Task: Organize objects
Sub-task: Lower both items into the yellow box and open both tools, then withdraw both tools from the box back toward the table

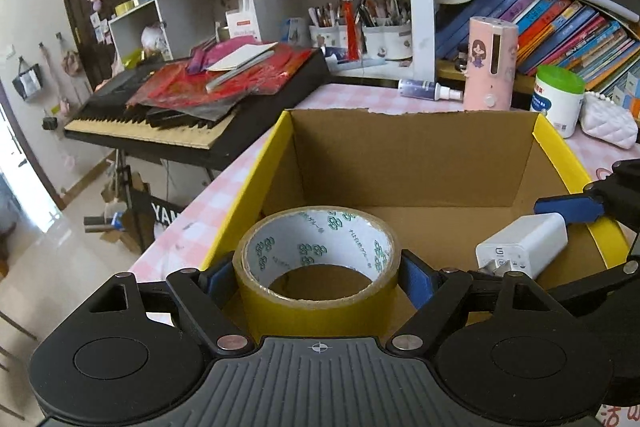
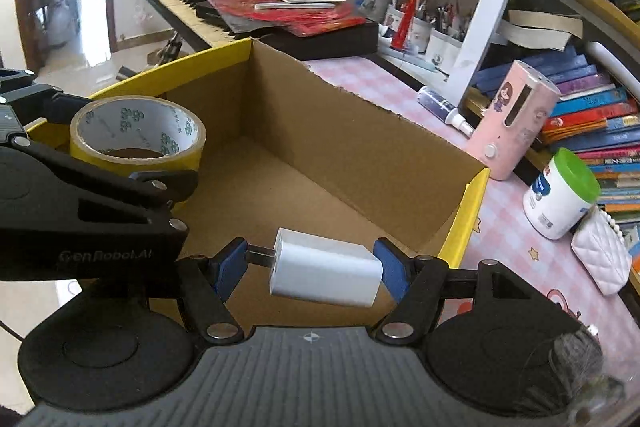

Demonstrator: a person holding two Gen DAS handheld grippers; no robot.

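Two grips: left hand-held gripper clamps tape roll between its pads, right hand-held gripper pinches white charger end to end; both over open cardboard box on counter.

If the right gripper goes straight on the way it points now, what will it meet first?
Probably the bare brown floor of the cardboard box. The right gripper, holding the white charger, tilts down into it; the far wall lies behind. Depth is unclear.
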